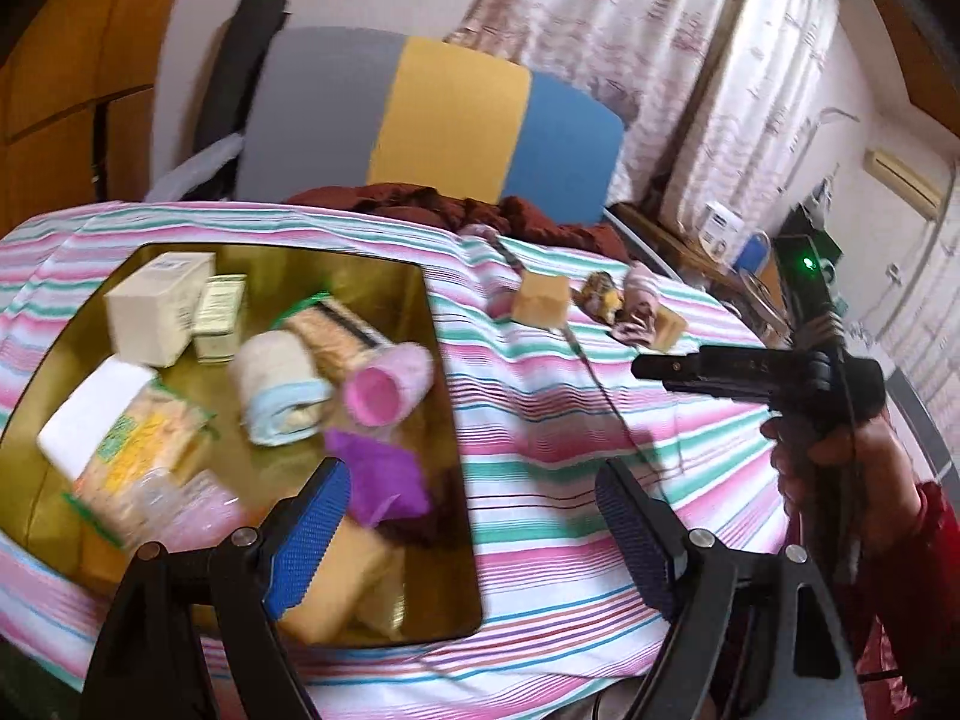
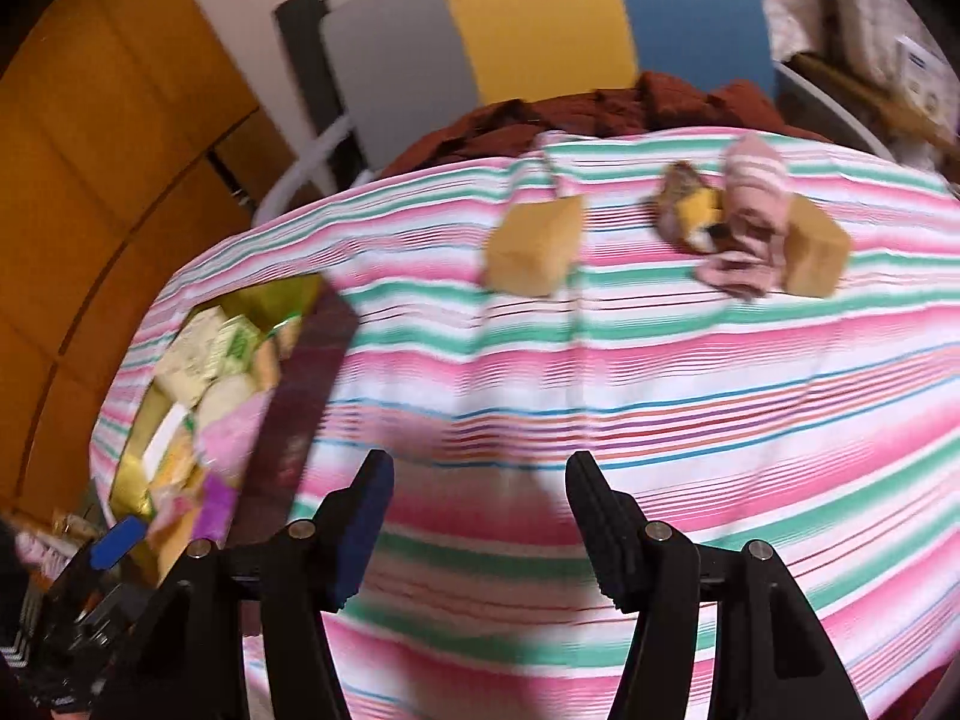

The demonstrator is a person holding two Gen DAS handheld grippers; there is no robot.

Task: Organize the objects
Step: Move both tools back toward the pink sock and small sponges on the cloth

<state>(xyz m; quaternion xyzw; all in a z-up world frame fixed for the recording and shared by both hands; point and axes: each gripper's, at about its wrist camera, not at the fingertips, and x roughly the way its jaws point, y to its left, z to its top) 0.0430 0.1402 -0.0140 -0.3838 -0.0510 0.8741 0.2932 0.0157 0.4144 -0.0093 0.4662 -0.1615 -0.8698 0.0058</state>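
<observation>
Nothing can be read: printing on the white cardboard box [image 1: 157, 309] and the small pale green-lettered carton [image 1: 219, 317] beside it is blurred.

Tray [image 2: 288, 300] contents blurred; sock [image 2: 750, 204] pile indistinct.

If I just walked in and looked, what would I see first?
Probably the striped cloth, pink, green and white, covering the whole table. Next the gold tray on its left side, crowded with boxes, a rolled towel and a pink cup. Behind the table stands a chair with a grey, yellow and blue back. Both tools, left and right, hover open and empty.
</observation>
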